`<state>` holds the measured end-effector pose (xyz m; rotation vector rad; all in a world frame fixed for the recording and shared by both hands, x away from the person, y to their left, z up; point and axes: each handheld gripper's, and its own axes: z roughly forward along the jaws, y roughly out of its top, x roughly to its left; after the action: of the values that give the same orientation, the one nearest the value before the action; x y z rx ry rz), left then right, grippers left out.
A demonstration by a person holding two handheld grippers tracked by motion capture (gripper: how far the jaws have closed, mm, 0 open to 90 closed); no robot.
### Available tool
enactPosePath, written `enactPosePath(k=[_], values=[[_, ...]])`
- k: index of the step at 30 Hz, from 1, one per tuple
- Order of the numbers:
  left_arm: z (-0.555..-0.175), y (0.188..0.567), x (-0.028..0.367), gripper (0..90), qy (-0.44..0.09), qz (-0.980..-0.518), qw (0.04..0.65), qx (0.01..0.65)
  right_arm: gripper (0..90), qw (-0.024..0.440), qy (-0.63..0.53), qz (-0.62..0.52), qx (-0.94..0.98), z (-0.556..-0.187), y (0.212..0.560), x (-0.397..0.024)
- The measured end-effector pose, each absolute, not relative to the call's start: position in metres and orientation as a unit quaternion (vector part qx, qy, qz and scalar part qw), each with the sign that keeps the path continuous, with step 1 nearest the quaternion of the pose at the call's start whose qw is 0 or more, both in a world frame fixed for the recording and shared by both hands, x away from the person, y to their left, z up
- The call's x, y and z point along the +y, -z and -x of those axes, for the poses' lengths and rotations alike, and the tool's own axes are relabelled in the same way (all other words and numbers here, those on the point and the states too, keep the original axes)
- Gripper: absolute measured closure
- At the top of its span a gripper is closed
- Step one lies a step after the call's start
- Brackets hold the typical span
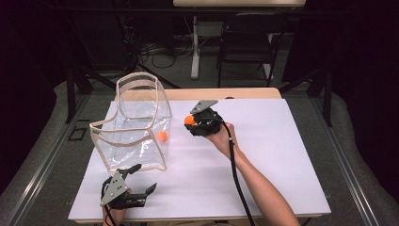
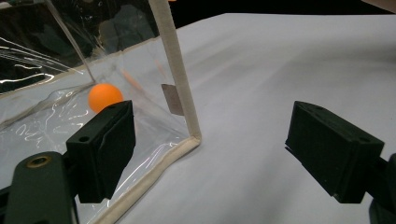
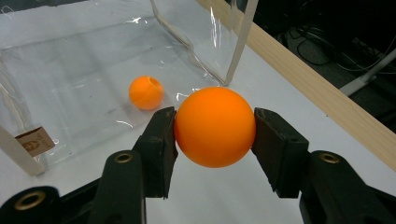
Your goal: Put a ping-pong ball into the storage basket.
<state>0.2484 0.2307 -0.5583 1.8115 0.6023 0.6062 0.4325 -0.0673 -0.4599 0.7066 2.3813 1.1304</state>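
Right hand-held gripper [image 3: 215, 128] pinching a smooth orange plastic ball [image 3: 215, 126], one black jaw pressed to each side, ball lifted clear of the white surface [image 1: 263, 155]. Seen from the high view at about the centre of the surface, just off the 3 o'clock side of a clear plastic bag with cream fabric trim [image 1: 136, 125], held ball [image 1: 189, 120] at the gripper's [image 1: 192, 123] 9 o'clock tip, pointing toward the bag. Second orange ball [image 3: 146, 92], smaller in the right gripper view and with a small hole on top, lying inside the bag on its clear bottom panel, at about 11 o'clock from the held ball and apart from it. Same second ball [image 1: 162, 136] near the bag's 3 o'clock wall from above.

Left hand-held gripper [image 1: 141, 178] at roughly 7 o'clock on the surface, just beside the bag's near bottom edge, jaws spread wide with nothing between them. From the left gripper view [image 2: 210, 154], trimmed bag corner [image 2: 184, 93] standing between the jaws, bagged ball [image 2: 105, 97] behind the clear wall, just above the left-hand jaw at about 10 o'clock.
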Motion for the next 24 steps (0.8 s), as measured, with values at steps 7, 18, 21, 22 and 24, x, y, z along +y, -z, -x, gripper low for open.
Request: enactPosePath(k=[7, 18, 21, 22, 24], values=[[-0.248, 0.558, 0.231, 15.7, -0.255, -0.762, 0.539, 0.253, 50.1, 0.21, -0.408, -0.249, 0.853, -0.429, 0.456, -0.068], [-0.248, 0.558, 0.231, 15.7, -0.255, -0.762, 0.539, 0.253, 50.1, 0.216, -0.415, -0.247, 0.849, -0.427, 0.449, -0.071], [-0.248, 0.558, 0.231, 15.7, -0.255, -0.762, 0.539, 0.254, 50.0, 0.215, -0.419, -0.246, 0.847, -0.426, 0.446, -0.072], [-0.248, 0.558, 0.231, 15.7, -0.255, -0.762, 0.539, 0.253, 50.1, 0.215, -0.42, -0.245, 0.847, -0.426, 0.446, -0.072], [-0.248, 0.558, 0.23, 15.7, -0.255, -0.762, 0.539, 0.253, 50.1, 0.215, -0.422, -0.246, 0.846, -0.425, 0.444, -0.072]])
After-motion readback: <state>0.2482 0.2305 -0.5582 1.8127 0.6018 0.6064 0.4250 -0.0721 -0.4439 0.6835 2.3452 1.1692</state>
